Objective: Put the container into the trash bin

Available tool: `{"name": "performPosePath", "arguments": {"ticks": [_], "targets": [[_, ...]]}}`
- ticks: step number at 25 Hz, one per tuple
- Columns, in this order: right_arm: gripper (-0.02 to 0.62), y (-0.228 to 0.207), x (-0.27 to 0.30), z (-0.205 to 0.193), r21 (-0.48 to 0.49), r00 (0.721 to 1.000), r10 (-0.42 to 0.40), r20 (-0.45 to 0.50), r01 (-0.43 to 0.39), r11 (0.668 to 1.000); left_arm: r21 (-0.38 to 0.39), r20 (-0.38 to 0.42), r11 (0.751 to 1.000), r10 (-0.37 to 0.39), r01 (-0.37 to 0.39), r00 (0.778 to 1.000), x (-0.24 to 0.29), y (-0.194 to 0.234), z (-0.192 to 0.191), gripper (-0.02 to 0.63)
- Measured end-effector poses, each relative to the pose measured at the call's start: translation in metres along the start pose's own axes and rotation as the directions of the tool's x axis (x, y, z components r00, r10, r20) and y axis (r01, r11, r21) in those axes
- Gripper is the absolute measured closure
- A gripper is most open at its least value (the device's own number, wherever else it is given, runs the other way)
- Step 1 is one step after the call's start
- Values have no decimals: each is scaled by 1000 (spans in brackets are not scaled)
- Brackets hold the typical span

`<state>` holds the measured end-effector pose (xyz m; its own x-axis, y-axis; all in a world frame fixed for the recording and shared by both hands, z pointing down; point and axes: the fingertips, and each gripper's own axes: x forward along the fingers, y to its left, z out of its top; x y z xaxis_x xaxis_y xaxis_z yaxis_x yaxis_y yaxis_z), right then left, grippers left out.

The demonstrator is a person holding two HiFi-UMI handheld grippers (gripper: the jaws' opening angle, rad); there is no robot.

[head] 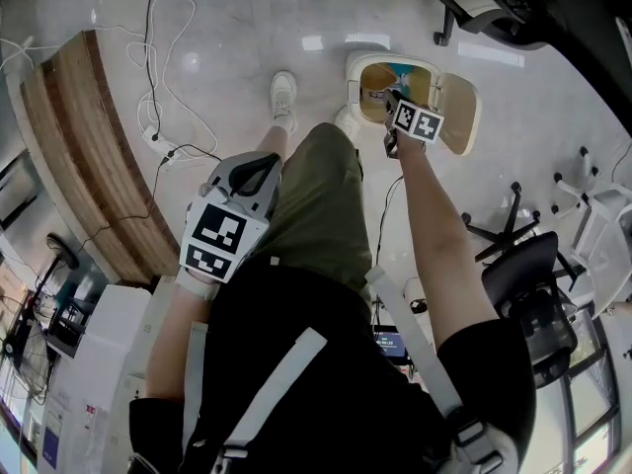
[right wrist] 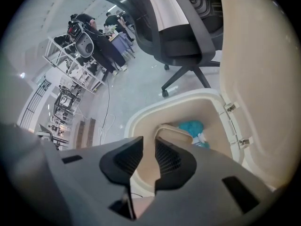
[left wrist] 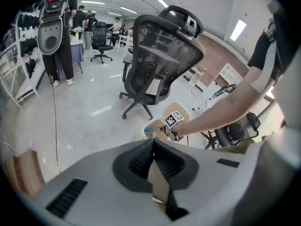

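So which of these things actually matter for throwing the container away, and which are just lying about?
Part of the job:
trash bin, lid open; beige container, already inside it; right gripper, open above it.

Just lying about:
office chair; floor cables; wooden surface; teal rubbish in the bin; left gripper, shut and empty.

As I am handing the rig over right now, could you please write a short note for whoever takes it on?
Left gripper: shut, empty, held near the person's hip.
Right gripper: open, nothing between its jaws, poised just above the open trash bin.
Container: the beige piece inside the bin, beside a teal item; the lid stands up.
Done: the container appears to be in the bin.
Left: probably just draw the right gripper back.
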<state>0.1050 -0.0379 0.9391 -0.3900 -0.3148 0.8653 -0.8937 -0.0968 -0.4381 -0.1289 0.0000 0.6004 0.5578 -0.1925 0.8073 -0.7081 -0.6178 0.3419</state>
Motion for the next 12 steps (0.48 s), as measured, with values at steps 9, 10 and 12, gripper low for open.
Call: {"name": "performPosePath", "arguments": {"ticks": [9,10,12], "targets": [[568,22,-29,13,-66,1000,9,14,-8,998,17,50,1000,22,-23,998,-13,-8,17,597],[570,25,-33,14,-68,1000,16,16,-14,998,18,56,1000,24,-25,998,-14,-9,20,597],[574,33,-41,15,-63,999,37,27,-35,997,15,70,1000,25,-26,997,-17,-12,24,597]]}}
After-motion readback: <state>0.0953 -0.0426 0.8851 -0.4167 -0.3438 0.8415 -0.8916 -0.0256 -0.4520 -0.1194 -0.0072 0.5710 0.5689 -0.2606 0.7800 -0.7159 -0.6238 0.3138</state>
